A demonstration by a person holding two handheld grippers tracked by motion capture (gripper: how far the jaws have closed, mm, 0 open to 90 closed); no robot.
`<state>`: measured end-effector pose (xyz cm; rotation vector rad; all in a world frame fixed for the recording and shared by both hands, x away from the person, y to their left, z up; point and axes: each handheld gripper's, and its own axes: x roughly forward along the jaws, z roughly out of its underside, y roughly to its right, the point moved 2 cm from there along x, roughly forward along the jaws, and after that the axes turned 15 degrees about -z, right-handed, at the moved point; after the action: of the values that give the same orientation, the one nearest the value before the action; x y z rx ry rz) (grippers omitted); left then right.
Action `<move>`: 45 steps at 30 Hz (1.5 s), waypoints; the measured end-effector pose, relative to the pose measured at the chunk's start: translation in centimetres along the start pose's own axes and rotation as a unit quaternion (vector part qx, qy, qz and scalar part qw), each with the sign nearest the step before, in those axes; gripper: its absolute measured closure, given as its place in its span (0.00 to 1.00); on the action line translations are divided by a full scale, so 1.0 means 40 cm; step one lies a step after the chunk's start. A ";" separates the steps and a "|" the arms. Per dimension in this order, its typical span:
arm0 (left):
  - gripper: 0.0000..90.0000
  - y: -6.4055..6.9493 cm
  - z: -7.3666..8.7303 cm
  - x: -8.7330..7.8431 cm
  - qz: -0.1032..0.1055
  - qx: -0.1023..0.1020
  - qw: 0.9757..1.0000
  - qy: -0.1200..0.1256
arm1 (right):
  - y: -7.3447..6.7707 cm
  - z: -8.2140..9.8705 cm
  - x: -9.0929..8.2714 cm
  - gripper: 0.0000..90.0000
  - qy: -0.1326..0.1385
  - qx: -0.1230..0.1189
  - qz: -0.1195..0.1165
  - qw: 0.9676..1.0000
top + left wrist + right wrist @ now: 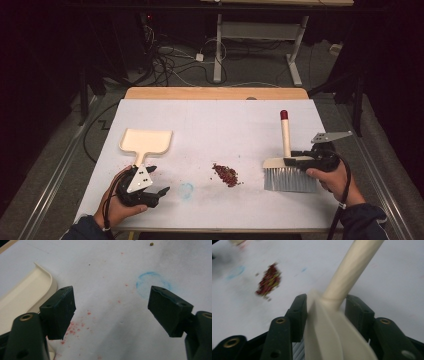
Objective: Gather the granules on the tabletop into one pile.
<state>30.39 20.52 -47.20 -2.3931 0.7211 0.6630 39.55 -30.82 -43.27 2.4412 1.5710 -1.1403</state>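
Item one, brush [290,167]: cream plastic head with a long round handle ending in a red cap, grey bristles in a dense row. It lies at the right of the white worktop [225,125], bristles toward me, handle pointing away. I judge it light and stiff in the head and handle, soft and springy in the bristles, and smooth enough to twist in a loose grip. Best hold: across the head just below where the handle joins, so the bristles stay free.

My right gripper [305,161] sits there now. In the right gripper view the head's ridge and the handle root [332,302] stand between my jaws, one jaw on each side. The jaws are partly parted; blur hides whether the pads press on the plastic, so I cannot tell if the hold is firm.

Item two, dustpan [146,141]: cream, thin-walled, probably light and rigid, short handle toward me. It lies at the left, just beyond my left gripper [152,182], whose jaws stand wide apart with nothing between them; its rim [37,285] lies beside one jaw.

Item three, crumbs [226,175]: a small reddish pile, loose and easily scattered, between dustpan and brush, nearer the brush.
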 end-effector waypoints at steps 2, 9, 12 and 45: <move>0.24 0.001 0.000 0.002 0.002 0.001 1.000 -0.001 | 0.031 -0.011 -0.014 0.59 0.003 -0.003 0.039 0.999; 0.24 0.002 0.000 0.004 0.002 0.005 1.000 -0.003 | 0.086 -0.011 0.013 0.71 -0.016 0.029 0.164 0.986; 0.24 0.003 0.001 0.002 0.001 0.007 1.000 -0.003 | 0.102 0.002 0.023 0.79 -0.026 0.045 0.210 0.976; 0.24 0.007 0.000 0.003 -0.003 0.016 1.000 -0.005 | 0.128 0.019 0.070 0.73 -0.038 0.047 0.253 0.966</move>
<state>30.31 20.26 -47.38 -2.3607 0.7142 0.6563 43.86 -31.44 -47.26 2.5921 0.8077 -1.2021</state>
